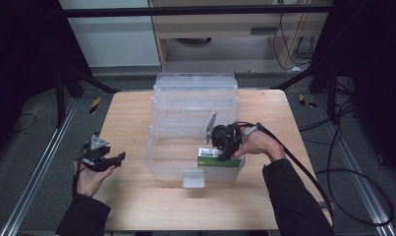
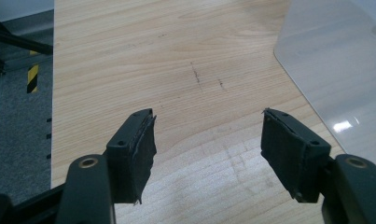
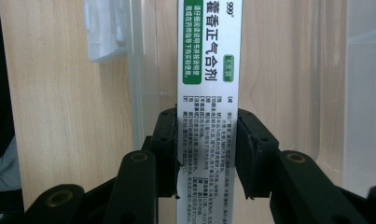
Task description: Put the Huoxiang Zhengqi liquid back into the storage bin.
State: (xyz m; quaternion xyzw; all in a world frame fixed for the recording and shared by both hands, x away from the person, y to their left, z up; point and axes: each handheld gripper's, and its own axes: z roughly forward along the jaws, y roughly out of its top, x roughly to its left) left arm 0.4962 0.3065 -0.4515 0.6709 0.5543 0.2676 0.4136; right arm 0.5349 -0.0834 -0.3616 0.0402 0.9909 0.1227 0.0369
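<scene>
1. Resting low over the bare light-wood table (image 1: 136, 206), the left gripper (image 1: 107, 161) sits at the left edge, jaws spread, nothing between them.
2. Clear plastic bin (image 1: 195, 93) stands mid-table, lid tipped back.
3. Right gripper (image 3: 206, 149) clamps a white-green medicine box (image 3: 209, 56) inside the bin's front right corner.
4. Grey carpet (image 1: 28, 147), cables (image 1: 353, 172) and a black frame ring the table.

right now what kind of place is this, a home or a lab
Most likely a lab or recording workspace, not a home: a bare wooden table stands on grey carpet between metal floor rails, loose cables trail across the floor, and black frame struts flank the table.
</scene>
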